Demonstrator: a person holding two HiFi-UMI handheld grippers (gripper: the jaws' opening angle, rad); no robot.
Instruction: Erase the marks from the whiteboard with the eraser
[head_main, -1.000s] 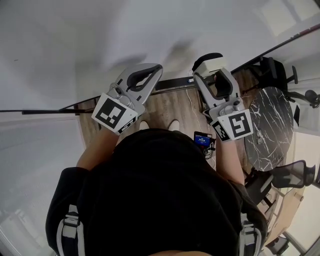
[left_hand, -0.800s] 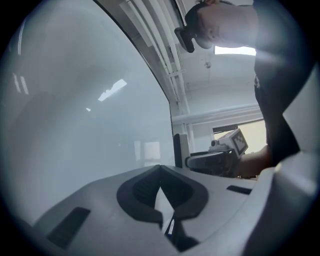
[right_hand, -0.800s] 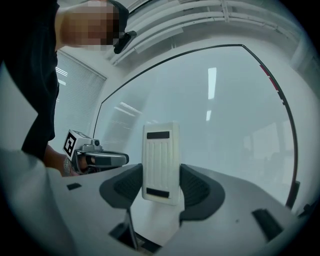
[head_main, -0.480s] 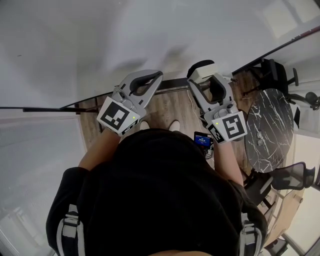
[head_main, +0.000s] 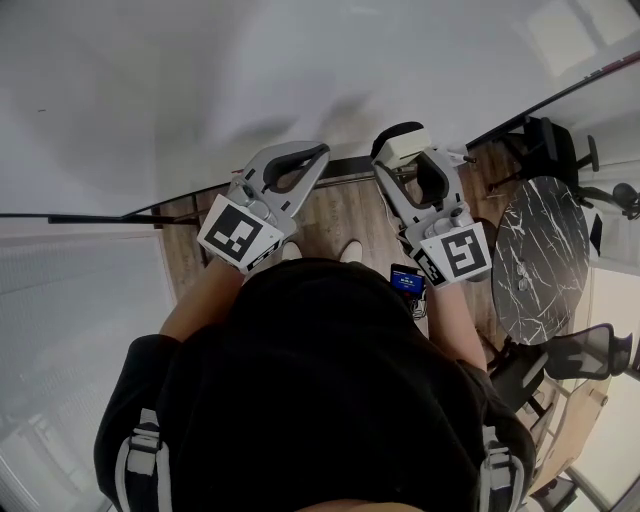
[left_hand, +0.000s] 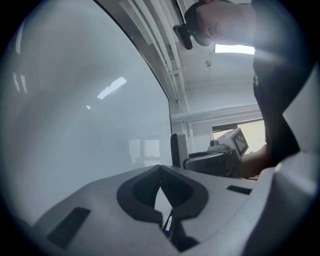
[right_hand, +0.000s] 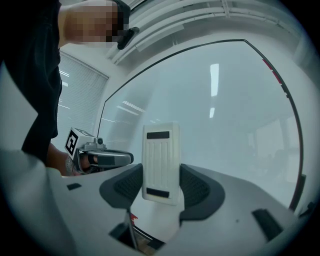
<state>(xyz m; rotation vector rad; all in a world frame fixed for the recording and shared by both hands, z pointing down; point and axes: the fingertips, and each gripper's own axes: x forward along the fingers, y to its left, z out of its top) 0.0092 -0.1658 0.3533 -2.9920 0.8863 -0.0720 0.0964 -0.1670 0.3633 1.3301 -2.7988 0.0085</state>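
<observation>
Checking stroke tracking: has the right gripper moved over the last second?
Yes. The right gripper, shut on the eraser, shifted left in the head view, away from the marble table.

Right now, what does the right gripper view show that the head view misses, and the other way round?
Only the right gripper view shows the ribbed face of the eraser squeezed between the two jaw pads, plus window blinds at left. Only the head view shows the wooden floor, the marble table and an office chair. Both show the whiteboard, the right gripper holding the eraser, and the left gripper, shut and empty.
</observation>
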